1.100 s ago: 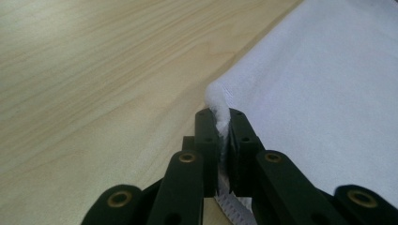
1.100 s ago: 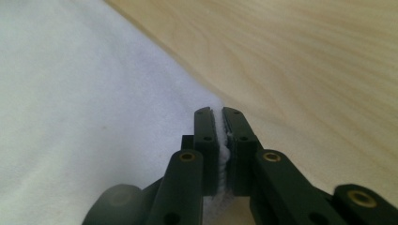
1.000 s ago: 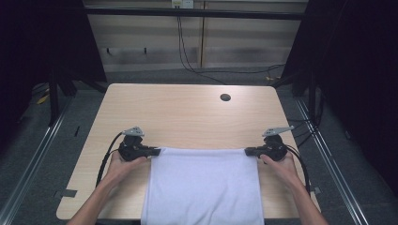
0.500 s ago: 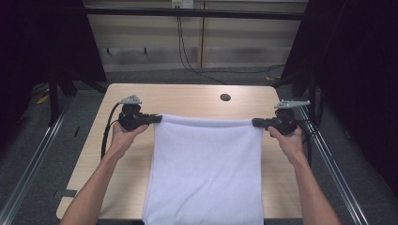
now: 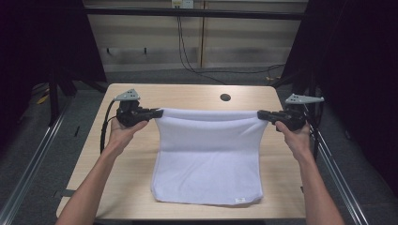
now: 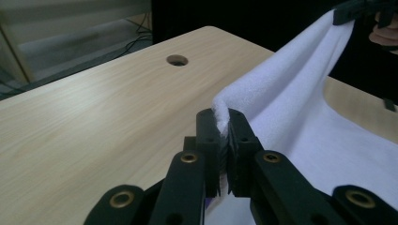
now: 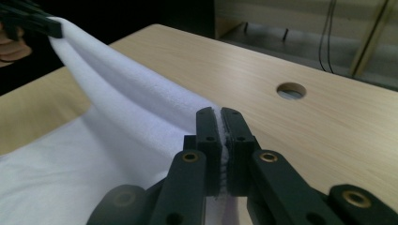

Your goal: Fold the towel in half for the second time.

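The near edge of the white towel lies flat on the desk by the person, while its far edge hangs raised between the two hands. The left gripper has its jaws pressed together on one far corner, and the right gripper pinches the other likewise; each bite takes only a thin fold of cloth. Risk: uneven pull or excess tension could slip a corner free, dropping the towel askew, or drag the near edge across the desk toward the hole.
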